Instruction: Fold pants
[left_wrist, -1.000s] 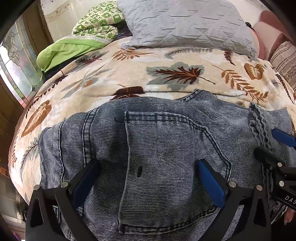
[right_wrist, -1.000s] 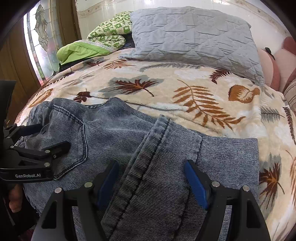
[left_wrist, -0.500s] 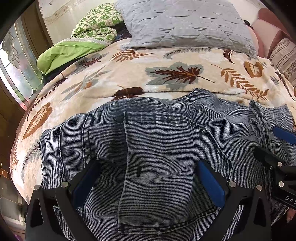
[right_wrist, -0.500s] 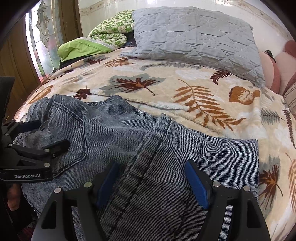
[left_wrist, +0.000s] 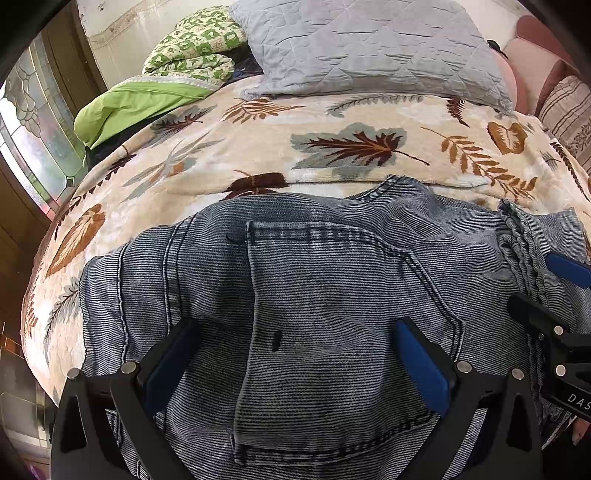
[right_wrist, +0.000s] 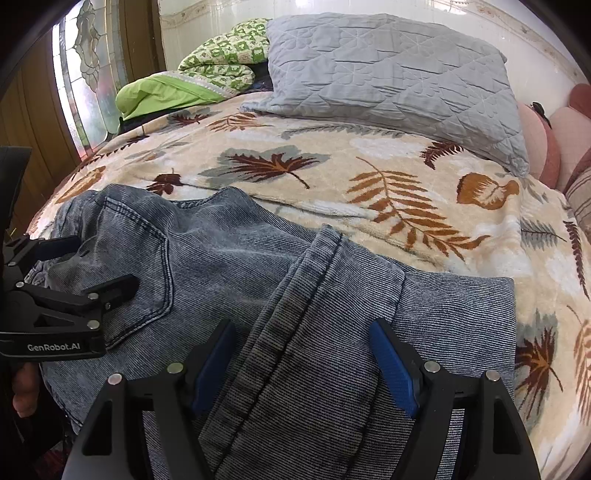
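Blue-grey denim pants (left_wrist: 332, 266) lie bunched on the near part of a leaf-patterned bedspread (left_wrist: 258, 147). My left gripper (left_wrist: 293, 328) is open, its blue pads wide apart over the back pocket (left_wrist: 351, 295). In the right wrist view the pants (right_wrist: 221, 266) have a folded leg with a thick seam (right_wrist: 295, 314) lying on top. Over that fold, my right gripper (right_wrist: 302, 326) stands open with the seam running between its fingers. The left gripper (right_wrist: 105, 260) shows at the left edge there, and the right gripper (left_wrist: 535, 284) at the right edge of the left wrist view.
A grey quilted pillow (right_wrist: 388, 74) and a green folded quilt (right_wrist: 192, 81) lie at the head of the bed. Pink cushions (right_wrist: 546, 147) sit at the far right. A wooden door frame with patterned glass (right_wrist: 85, 74) stands on the left, past the bed's edge.
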